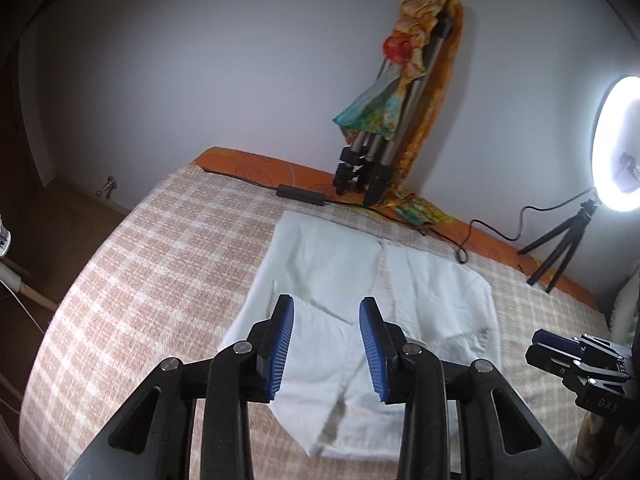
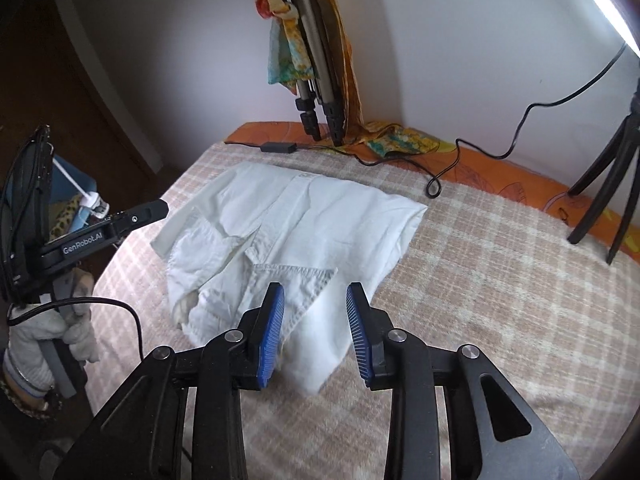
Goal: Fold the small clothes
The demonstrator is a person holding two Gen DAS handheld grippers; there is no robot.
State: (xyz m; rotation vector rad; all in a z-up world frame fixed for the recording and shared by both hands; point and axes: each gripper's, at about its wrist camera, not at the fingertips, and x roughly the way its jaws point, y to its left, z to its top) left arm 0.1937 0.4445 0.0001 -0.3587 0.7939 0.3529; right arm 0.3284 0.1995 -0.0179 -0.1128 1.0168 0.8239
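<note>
A small white shirt (image 1: 360, 280) lies on the checked blanket, partly folded, with its collar toward the wall and both sides turned inward. It also shows in the right wrist view (image 2: 312, 224). My left gripper (image 1: 326, 344) is open and empty, hovering just above the shirt's near left part. My right gripper (image 2: 314, 332) is open and empty, above the shirt's near right corner. The right gripper shows at the right edge of the left wrist view (image 1: 576, 364). The left gripper shows at the left of the right wrist view (image 2: 120, 220), held by a gloved hand.
The beige checked blanket (image 1: 140, 280) covers the bed. A folded tripod draped with colourful cloth (image 1: 384, 136) leans on the wall behind. A black cable with adapter (image 2: 280, 147) runs along the orange edge. A ring light on a small tripod (image 1: 616, 148) stands at right.
</note>
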